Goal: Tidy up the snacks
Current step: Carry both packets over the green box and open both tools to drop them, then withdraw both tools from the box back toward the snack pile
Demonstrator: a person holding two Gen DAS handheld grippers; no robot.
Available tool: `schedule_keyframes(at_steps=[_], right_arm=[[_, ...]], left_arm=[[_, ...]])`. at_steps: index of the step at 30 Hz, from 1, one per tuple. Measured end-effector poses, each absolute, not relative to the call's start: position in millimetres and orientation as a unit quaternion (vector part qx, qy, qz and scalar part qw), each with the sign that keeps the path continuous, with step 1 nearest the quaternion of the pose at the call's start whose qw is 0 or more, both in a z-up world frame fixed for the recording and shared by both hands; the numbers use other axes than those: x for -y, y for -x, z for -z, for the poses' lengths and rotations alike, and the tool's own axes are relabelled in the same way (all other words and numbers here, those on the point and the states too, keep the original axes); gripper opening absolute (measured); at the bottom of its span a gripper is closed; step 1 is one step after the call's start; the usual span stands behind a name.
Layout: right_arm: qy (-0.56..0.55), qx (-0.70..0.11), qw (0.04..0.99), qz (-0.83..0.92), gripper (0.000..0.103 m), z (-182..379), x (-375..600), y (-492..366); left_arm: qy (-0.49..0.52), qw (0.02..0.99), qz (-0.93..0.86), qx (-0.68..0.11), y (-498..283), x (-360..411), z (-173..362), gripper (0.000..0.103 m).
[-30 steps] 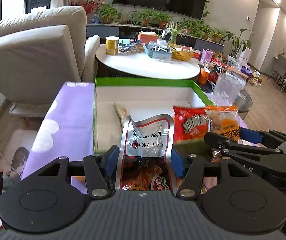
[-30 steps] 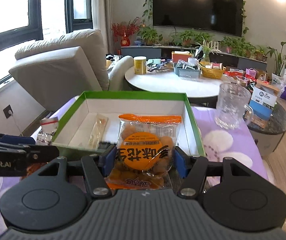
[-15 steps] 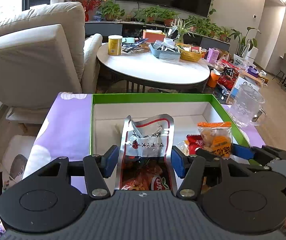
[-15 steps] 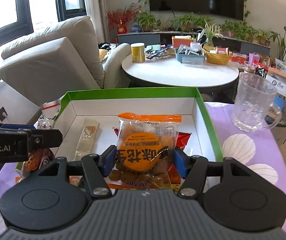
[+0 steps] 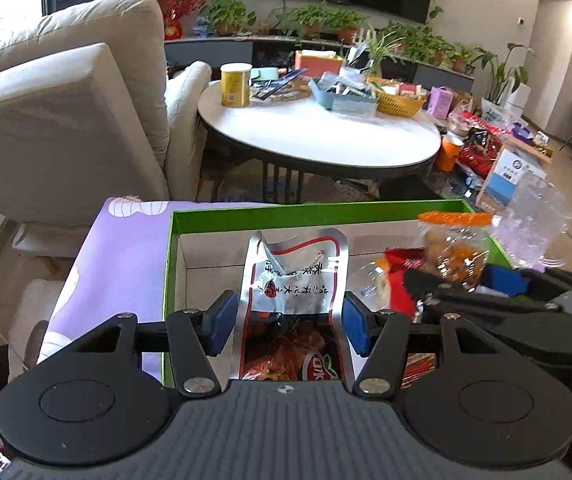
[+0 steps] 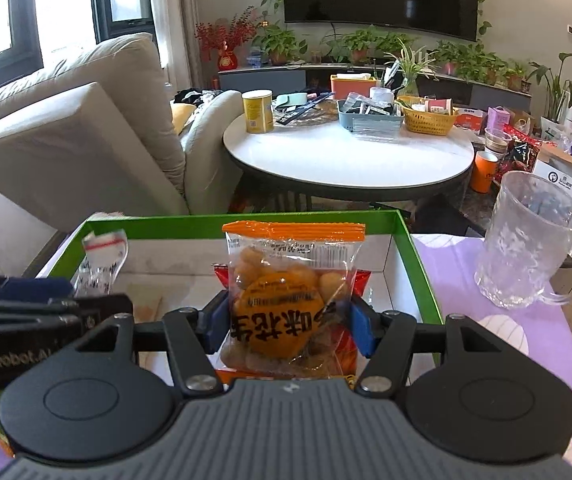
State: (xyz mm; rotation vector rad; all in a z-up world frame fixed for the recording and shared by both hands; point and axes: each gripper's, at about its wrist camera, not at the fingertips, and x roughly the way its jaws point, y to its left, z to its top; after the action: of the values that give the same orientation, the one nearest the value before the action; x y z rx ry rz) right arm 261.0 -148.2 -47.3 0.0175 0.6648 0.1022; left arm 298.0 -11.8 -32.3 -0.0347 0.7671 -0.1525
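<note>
Left gripper [image 5: 291,322], jaws narrowed onto the silver-and-red snack pouch [image 5: 294,280], which stands upright between the blue pads. Right gripper [image 6: 289,320], jaws pinched on the clear orange-topped snack bag [image 6: 291,280]. Both packets hang over the green-rimmed box [image 6: 419,264], whose far wall lies just ahead of each pair of jaws. A red packet [image 6: 359,280] lies on the box floor directly behind the right jaws. A glass mug [image 6: 529,240] stands on the purple cloth [image 5: 122,256] right of the right jaws, outside the box; the round white table [image 6: 345,156] stands well beyond. Compared with a second ago, both grippers have advanced from the near rim to above the box interior, their grips unchanged.
</note>
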Motion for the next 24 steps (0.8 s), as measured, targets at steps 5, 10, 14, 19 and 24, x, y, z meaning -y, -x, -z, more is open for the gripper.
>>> schedule_keyframes(at_steps=[5, 10, 14, 19, 24], right_arm=[[-0.014, -0.328, 0.944, -0.045, 0.068, 45.2, 149.1, -267.6], [-0.016, -0.322, 0.946, -0.043, 0.068, 41.6, 148.4, -272.2], [0.002, -0.328, 0.944, -0.036, 0.079, 48.3, 146.3, -267.1], [-0.001, -0.322, 0.945, -0.047, 0.081, 42.9, 151.0, -255.1], [0.009, -0.308, 0.951, -0.041, 0.082, 32.6, 154.2, -241.7]], left_arm=[[0.014, 0.923, 0.071, -0.379, -304.9, 12.3, 34.2, 0.053], [0.009, 0.917, 0.074, -0.392, -306.6, 14.3, 37.0, 0.054], [0.009, 0.908, 0.07, -0.413, -304.5, 11.0, 42.0, 0.054], [0.009, 0.907, 0.07, -0.415, -295.5, 8.1, 36.8, 0.055], [0.005, 0.919, 0.073, -0.388, -277.3, 7.0, 22.0, 0.062]])
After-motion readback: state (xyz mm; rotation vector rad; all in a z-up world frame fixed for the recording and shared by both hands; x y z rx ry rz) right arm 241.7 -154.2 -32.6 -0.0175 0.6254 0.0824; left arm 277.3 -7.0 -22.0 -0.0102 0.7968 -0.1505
